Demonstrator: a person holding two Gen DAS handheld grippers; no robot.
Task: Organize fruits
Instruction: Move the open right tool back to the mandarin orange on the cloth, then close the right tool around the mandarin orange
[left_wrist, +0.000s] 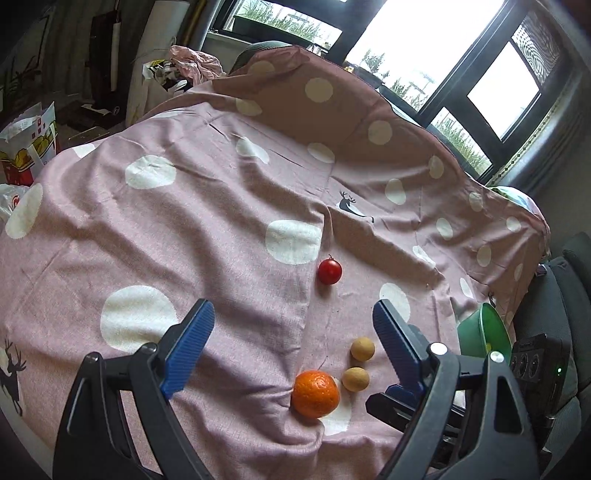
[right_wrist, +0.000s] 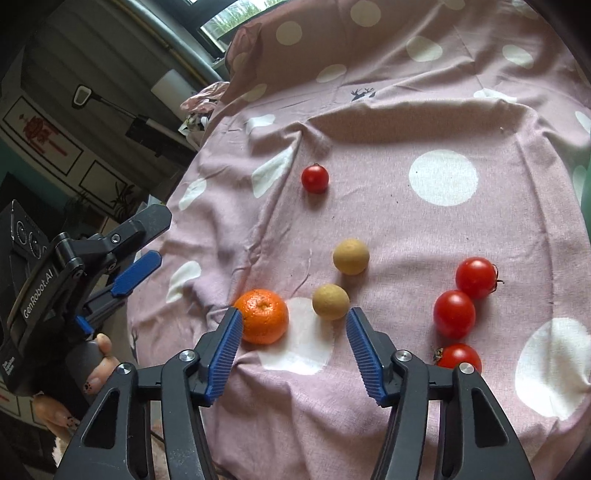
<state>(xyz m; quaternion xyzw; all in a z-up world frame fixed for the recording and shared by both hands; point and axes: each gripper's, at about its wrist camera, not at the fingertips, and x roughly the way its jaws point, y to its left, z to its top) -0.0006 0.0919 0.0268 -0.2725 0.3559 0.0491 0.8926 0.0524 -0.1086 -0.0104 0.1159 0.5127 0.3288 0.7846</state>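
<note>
A pink cloth with white dots covers a rumpled surface under big windows. In the left wrist view, the left gripper hangs with its fingers spread wide and empty above an orange, two tan fruits and a lone tomato; a green bowl sits at the cloth's right edge. In the right wrist view, the right gripper is also open and empty, its left finger touching or just beside the orange, with three tomatoes clustered to the right. The soft, creased cloth could let round fruit roll off when nudged, and a hard squeeze may burst a tomato. The other gripper's body reads "GenRobot.AI".
</note>
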